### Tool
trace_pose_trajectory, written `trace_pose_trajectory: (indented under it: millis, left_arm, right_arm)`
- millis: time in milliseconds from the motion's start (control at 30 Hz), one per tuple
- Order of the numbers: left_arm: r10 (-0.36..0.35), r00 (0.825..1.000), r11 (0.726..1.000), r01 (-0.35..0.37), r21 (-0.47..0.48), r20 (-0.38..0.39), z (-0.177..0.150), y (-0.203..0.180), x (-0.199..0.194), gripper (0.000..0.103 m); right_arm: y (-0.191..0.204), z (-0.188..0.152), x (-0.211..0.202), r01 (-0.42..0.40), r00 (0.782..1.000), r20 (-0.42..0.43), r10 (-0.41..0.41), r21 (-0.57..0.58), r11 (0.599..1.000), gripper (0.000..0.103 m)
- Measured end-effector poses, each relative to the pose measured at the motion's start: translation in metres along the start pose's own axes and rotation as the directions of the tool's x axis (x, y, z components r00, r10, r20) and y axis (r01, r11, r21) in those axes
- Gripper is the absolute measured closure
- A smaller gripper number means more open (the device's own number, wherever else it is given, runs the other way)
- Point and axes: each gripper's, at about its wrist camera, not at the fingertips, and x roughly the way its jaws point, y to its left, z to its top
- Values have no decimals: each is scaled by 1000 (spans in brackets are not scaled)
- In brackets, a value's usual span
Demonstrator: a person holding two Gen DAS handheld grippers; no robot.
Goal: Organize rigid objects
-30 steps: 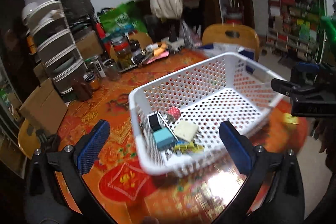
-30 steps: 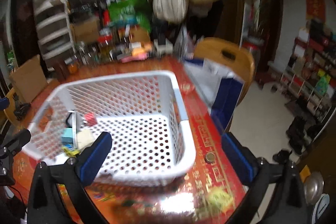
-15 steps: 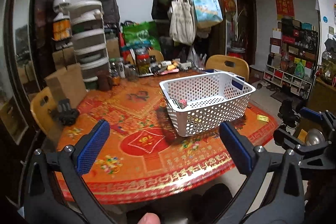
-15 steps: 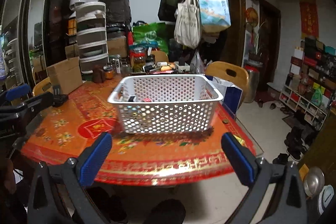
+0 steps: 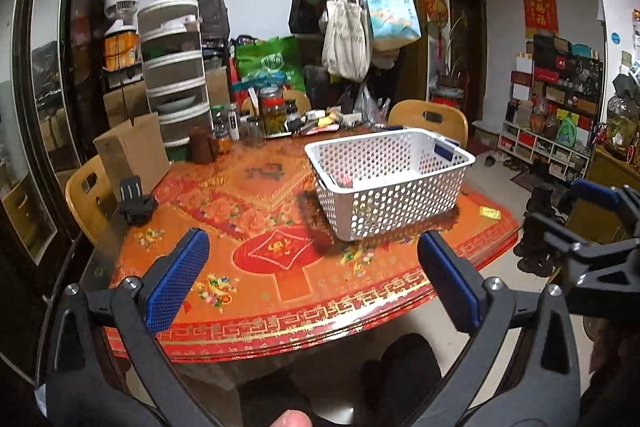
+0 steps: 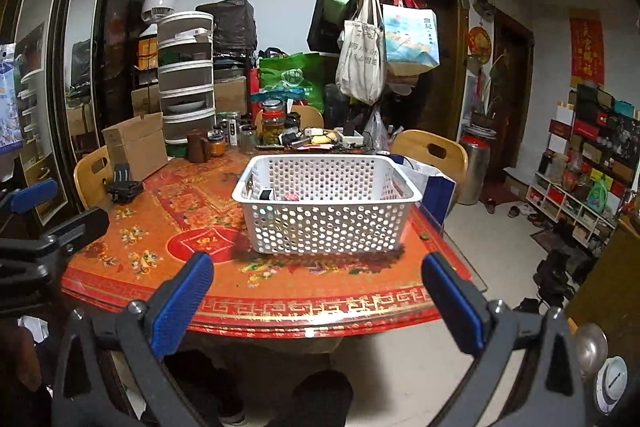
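A white perforated basket (image 5: 390, 183) stands on the round red-and-gold table (image 5: 280, 267); it also shows in the right wrist view (image 6: 328, 211). Small objects lie inside it (image 6: 276, 195), mostly hidden by its wall. My left gripper (image 5: 316, 283) is open and empty, held back over the table's near edge. My right gripper (image 6: 328, 299) is open and empty, also back from the near edge. Each gripper shows at the side of the other's view.
A black clamp-like object (image 5: 136, 203) sits at the table's left edge. Jars and clutter (image 5: 272, 119) crowd the far side, with a cardboard box (image 5: 132, 151) at left. Wooden chairs (image 5: 432, 119) stand around. A small yellow item (image 5: 490, 213) lies at the right rim.
Both grippers have pulled far back and lower from right over the basket to beyond the table's near edge. The basket stays in place. Both stay open.
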Motion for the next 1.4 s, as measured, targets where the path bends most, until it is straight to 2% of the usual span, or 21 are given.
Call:
trace_pose_trajectory:
  millis: [267, 1400]
  left_arm:
    - [2, 1000, 1000, -1, 17, -25, 4, -11, 23, 0]
    - [12, 1000, 1000, -12, -3, -23, 6, -12, 28, 0]
  right_arm:
    - [-16, 0, 1, -9, 1000, 1, 9, 22, 1000, 0]
    - [-13, 3, 7, -26, 999, -20, 26, 17, 1000, 0]
